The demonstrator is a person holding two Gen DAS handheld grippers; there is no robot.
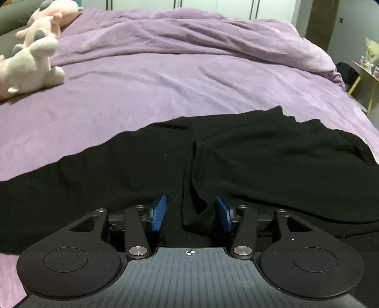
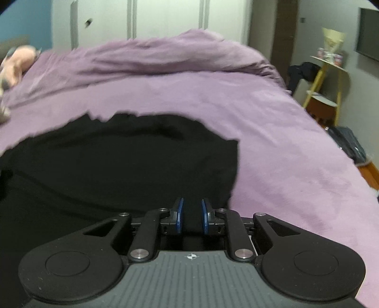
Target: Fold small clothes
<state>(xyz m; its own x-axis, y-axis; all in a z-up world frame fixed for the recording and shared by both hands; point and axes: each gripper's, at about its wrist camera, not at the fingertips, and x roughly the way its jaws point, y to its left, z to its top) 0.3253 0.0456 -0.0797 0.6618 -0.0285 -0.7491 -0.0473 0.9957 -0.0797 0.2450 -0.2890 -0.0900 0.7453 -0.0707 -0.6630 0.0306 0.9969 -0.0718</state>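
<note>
1. Here, a black garment lies spread on the purple bed.
2. Left claw is released, straddling a fabric fold.
3. Right claw is narrowly parted over the garment's edge; whether it grips is unclear.

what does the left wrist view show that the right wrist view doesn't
Only the left wrist view shows the cream plush toy lying on the bed's left side, and a lengthwise fold in the black garment running up from between the left gripper pads, which stand wide apart.

Only the right wrist view shows the garment's right edge, the dark bag on the floor, the wall-mounted dark screen, and the right gripper, narrower but open.

Both show the black garment, purple bedspread, pink plush toy and yellow-legged side table.
</note>
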